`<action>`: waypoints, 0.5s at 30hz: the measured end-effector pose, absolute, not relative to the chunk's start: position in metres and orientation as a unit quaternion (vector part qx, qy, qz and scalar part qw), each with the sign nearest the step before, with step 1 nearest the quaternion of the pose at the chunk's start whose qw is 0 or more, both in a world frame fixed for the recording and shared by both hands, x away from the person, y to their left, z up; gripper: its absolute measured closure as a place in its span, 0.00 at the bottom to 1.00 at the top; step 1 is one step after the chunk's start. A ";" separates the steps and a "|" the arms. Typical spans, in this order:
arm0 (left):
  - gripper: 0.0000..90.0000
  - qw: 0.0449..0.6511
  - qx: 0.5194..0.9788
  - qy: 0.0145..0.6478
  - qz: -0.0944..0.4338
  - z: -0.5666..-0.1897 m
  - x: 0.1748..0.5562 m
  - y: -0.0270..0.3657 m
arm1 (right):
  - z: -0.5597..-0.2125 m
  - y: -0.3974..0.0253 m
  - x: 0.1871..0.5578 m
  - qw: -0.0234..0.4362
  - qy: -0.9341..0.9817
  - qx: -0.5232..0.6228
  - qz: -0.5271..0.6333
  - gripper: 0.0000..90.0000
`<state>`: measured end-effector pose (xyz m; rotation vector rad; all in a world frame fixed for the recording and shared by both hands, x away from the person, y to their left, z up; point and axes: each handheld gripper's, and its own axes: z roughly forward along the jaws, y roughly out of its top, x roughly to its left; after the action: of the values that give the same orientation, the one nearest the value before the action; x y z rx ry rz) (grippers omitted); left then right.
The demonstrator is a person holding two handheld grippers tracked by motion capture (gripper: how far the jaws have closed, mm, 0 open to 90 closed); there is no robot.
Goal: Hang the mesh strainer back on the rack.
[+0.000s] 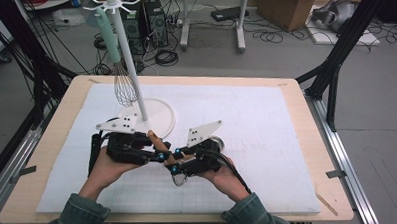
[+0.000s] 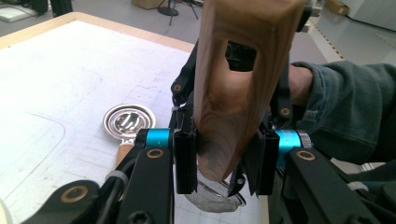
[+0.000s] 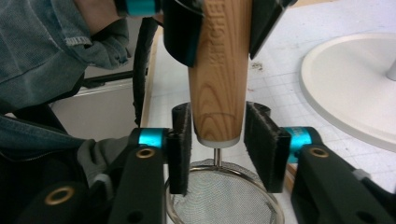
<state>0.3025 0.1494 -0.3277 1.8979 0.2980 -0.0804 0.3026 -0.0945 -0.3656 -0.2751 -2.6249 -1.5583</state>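
Wooden-handled mesh strainer (image 3: 219, 79) sits at lower centre of the high view, handle pinched by the left gripper (image 2: 224, 163). The right gripper (image 3: 229, 140) brackets its lower end, jaws spread. Before releasing, it should close squarely on the wood.

Left tool (image 1: 160, 156) clamped, right tool (image 1: 174, 169) parted

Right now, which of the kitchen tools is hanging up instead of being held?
The whisk with the pale green handle: it hangs from the white stand, wires down. The wooden-handled strainer is gripped between both grippers, and a small metal sieve lies on the mat.
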 end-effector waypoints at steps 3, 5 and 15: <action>0.76 0.569 0.812 0.129 -0.027 -0.327 0.303 0.150 | -0.365 -0.093 0.301 0.029 -0.857 -0.087 -0.507 0.76; 0.76 0.568 0.811 0.140 -0.018 -0.328 0.302 0.150 | -0.366 -0.092 0.301 0.019 -0.858 -0.093 -0.505 0.77; 0.72 0.569 0.798 0.197 0.027 -0.330 0.303 0.153 | -0.364 -0.084 0.295 -0.052 -0.840 -0.169 -0.512 0.77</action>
<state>0.3026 0.1528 -0.3297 1.8733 0.4619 0.0645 0.2953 -0.0840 -0.3643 -0.5481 -2.7322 -1.6654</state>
